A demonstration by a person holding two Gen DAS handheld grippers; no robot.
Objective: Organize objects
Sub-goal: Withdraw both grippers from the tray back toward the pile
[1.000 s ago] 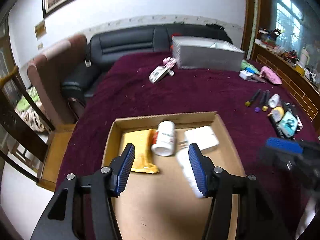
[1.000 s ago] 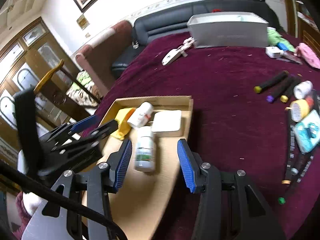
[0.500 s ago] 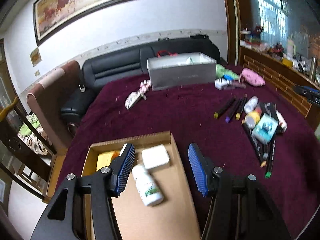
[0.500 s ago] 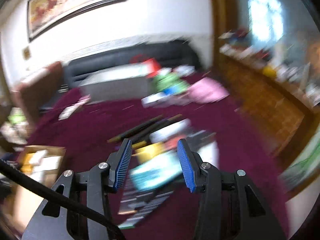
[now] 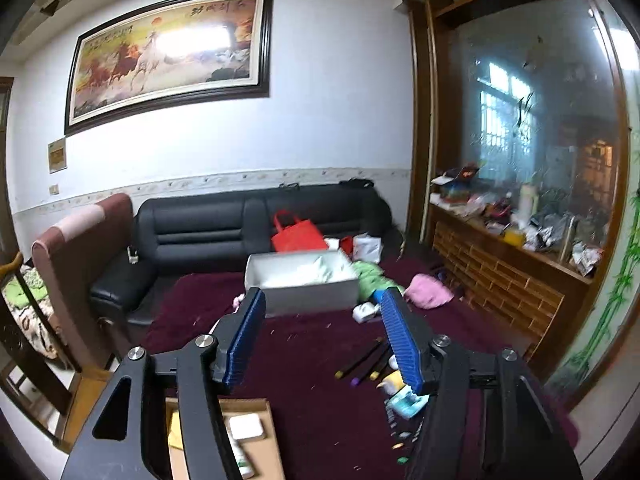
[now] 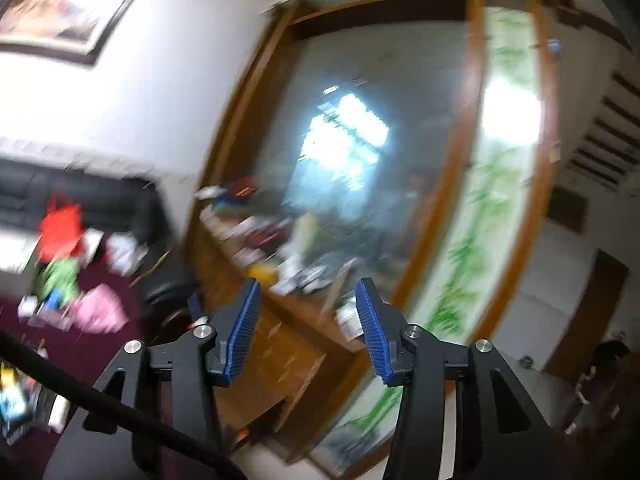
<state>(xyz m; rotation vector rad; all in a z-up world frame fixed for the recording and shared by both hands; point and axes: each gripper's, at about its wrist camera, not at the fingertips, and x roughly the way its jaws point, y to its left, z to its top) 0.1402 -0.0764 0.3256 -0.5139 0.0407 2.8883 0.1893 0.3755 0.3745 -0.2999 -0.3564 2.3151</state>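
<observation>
My left gripper (image 5: pixel 322 308) hangs above the maroon tablecloth (image 5: pixel 312 392) and points toward the black sofa; its jaws are opening with nothing between them. Low at the left lies the cardboard box (image 5: pixel 262 406), holding a white bottle (image 5: pixel 240 458), a white pad (image 5: pixel 246 426) and a yellow packet (image 5: pixel 174 434). Markers (image 5: pixel 360 362) and a teal packet (image 5: pixel 404 404) lie loose on the right. The right wrist view is blurred. There my right gripper (image 6: pixel 308 296) faces the wooden sideboard (image 6: pixel 288 344), its jaws opening and empty.
A grey-white open box (image 5: pixel 304 286), a green cloth (image 5: pixel 372 276) and a pink cloth (image 5: pixel 428 292) sit at the table's far end. A red bag (image 5: pixel 296 234) rests on the sofa (image 5: pixel 224 228). The sideboard (image 5: pixel 500 276) is cluttered. A person (image 6: pixel 600 380) stands far right.
Both grippers rose away from the cardboard box, which slid to the bottom left of the left view. The right gripper swung right, off the table toward the sideboard. Both jaws stand slightly wider.
</observation>
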